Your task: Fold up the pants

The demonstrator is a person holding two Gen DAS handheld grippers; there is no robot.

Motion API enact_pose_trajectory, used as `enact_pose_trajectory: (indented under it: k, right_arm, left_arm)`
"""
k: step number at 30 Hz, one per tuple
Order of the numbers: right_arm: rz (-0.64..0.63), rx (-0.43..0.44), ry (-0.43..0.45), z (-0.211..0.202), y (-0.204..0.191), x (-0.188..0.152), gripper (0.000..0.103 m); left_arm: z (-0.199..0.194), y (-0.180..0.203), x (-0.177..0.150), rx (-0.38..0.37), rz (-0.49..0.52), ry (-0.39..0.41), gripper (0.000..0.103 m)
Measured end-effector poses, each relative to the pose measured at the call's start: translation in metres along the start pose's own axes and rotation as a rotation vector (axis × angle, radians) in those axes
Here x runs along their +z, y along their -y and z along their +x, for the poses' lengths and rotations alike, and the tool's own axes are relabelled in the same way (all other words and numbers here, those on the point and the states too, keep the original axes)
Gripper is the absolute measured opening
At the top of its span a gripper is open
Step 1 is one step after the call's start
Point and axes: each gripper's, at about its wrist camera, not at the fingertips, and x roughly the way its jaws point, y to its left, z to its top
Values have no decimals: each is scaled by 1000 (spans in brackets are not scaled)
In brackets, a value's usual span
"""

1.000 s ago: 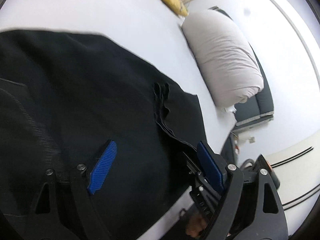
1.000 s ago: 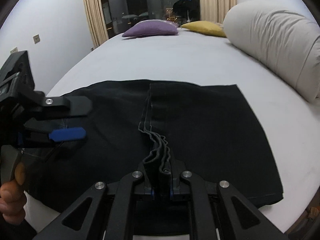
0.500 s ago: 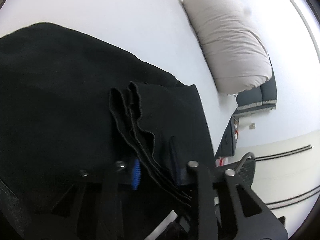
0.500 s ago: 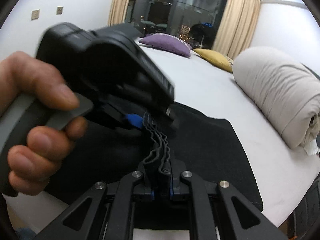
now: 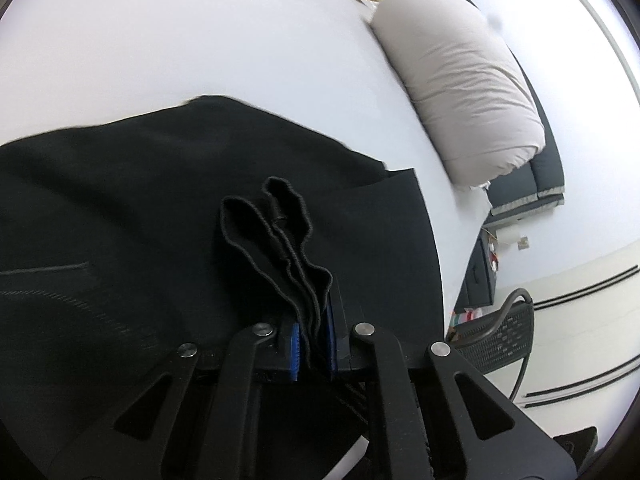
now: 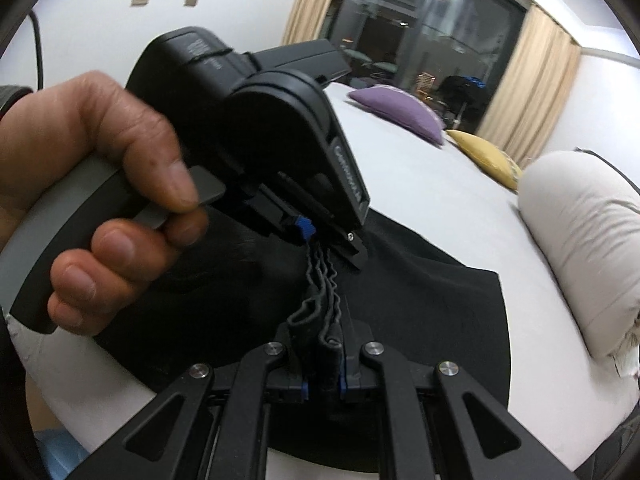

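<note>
Black pants (image 5: 120, 208) lie spread on a white bed (image 5: 200, 40). Their stacked hem edges (image 5: 288, 248) stand up in a bunched ridge. My left gripper (image 5: 314, 350) is shut on one end of this ridge. My right gripper (image 6: 322, 376) is shut on the other end of the ridge (image 6: 320, 300). In the right wrist view the left gripper (image 6: 316, 236) sits just ahead, held by a hand (image 6: 100, 168), its blue pads pinching the same ridge. The pants (image 6: 432, 308) hang from both grips onto the bed.
A rolled beige duvet (image 5: 460, 80) lies along the bed's far side, also in the right wrist view (image 6: 588, 248). A purple pillow (image 6: 400, 110) and a yellow pillow (image 6: 484, 150) lie by the window. A dark chair (image 5: 508, 336) stands beyond the bed edge.
My left gripper was open over the pants, moved to the bunched hems beside my right gripper and shut on them. My right gripper kept its hold and lifted slightly.
</note>
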Motion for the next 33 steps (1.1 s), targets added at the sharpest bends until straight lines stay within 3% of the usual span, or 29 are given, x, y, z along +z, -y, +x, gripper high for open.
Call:
enact_pose_trajectory:
  k: [7, 12, 13, 17, 18, 21, 23, 25, 28, 31, 33]
  right_arm:
    - [-42, 40, -30, 7, -20, 8, 11]
    - [-29, 88, -87, 24, -6, 1, 14]
    - [-18, 112, -105, 31, 1, 0, 20]
    - [27, 228, -151, 32, 6, -9, 65]
    - [39, 259, -143, 26, 12, -10, 68]
    - [115, 362, -144, 13, 40, -19, 68]
    - [245, 465, -176, 10, 73, -30, 53]
    - [394, 563, -178, 8, 112, -40, 45]
    - [635, 639, -137, 16, 185, -58, 40]
    - [806, 674, -94, 32, 246, -68, 40]
    - [889, 706, -90, 56, 283, -70, 40]
  left_arm:
    - [-11, -21, -6, 29, -11, 16, 8]
    - [-13, -41, -13, 85, -24, 14, 12]
    - [-14, -46, -17, 87, -27, 21, 12]
    - [-26, -47, -26, 113, -42, 52, 13]
    - [-36, -45, -29, 149, -36, 76, 13]
    - [-64, -29, -36, 316, 30, 172, 13]
    - [-76, -14, -39, 390, 81, 225, 13]
    - [-75, 5, -43, 427, 161, 254, 13]
    - [-47, 32, -50, 468, 287, 221, 13]
    - [-8, 19, -55, 506, 288, 115, 13]
    - [-5, 10, -61, 505, 300, 136, 13]
